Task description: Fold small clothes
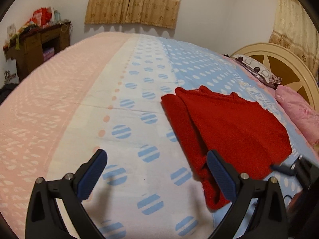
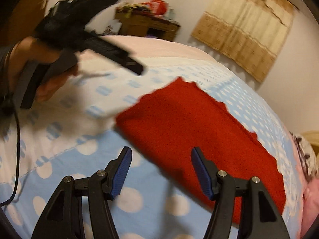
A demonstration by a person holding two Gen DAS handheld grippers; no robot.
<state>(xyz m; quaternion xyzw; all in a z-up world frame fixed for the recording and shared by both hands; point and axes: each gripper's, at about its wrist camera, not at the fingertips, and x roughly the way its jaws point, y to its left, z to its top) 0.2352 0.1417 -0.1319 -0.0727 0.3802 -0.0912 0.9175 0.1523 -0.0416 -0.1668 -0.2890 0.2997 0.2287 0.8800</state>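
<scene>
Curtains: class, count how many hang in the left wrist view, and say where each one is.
2. One curtain hangs on the far wall above the bed; the other curtain hangs at the right edge, behind the headboard. More may be out of view.

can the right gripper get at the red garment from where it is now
Probably yes. The right gripper is open and empty, and the red garment lies flat on the bedspread just ahead, with nothing between them.
</scene>
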